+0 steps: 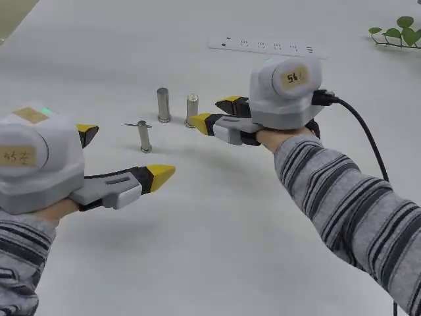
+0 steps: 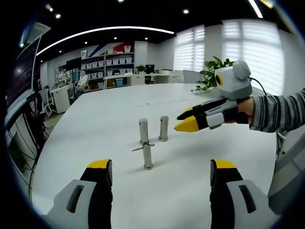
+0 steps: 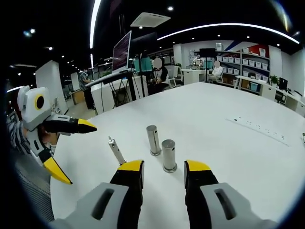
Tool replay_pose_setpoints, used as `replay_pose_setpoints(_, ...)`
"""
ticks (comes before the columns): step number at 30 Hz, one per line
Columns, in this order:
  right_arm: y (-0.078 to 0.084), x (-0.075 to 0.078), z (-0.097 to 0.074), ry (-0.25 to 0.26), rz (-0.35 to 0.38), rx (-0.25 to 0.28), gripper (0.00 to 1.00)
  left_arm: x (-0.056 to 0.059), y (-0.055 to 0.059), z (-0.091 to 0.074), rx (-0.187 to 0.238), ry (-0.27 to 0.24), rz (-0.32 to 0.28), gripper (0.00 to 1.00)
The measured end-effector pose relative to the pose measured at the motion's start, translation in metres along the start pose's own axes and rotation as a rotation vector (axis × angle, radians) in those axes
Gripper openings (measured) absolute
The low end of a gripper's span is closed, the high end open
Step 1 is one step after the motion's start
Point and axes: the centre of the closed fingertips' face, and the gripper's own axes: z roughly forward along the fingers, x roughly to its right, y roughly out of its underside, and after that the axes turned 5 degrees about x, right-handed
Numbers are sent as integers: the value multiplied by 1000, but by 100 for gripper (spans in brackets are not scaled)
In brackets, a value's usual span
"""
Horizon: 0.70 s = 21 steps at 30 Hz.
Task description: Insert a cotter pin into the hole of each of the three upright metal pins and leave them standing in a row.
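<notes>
left gripper (image 1: 125, 151): jaws wide, empty | right gripper (image 1: 212, 112): narrow gap, empty, centre frame just beside bare pin (image 1: 191, 110) | risk: its lower tip may nudge that pin over, spoiling the row

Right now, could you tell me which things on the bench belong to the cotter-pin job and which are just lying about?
Part of the job:
- near metal pin with the cotter pin through it
- far left metal pin
- far right metal pin
- left gripper and right gripper, both open

Just lying about:
- power strip
- plant
</notes>
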Motion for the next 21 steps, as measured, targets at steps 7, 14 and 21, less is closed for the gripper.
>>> replay_pose_setpoints(7, 8, 3, 24, 12, 29, 0, 26, -1, 2, 4, 18, 5, -6, 91)
replay_pose_setpoints(14, 13, 5, 37, 14, 31, 13, 19, -2, 6, 10, 6, 19, -8, 98)
replay_pose_setpoints(21, 17, 5, 43, 20, 29, 13, 14, -4, 6, 10, 5, 17, -22, 99)
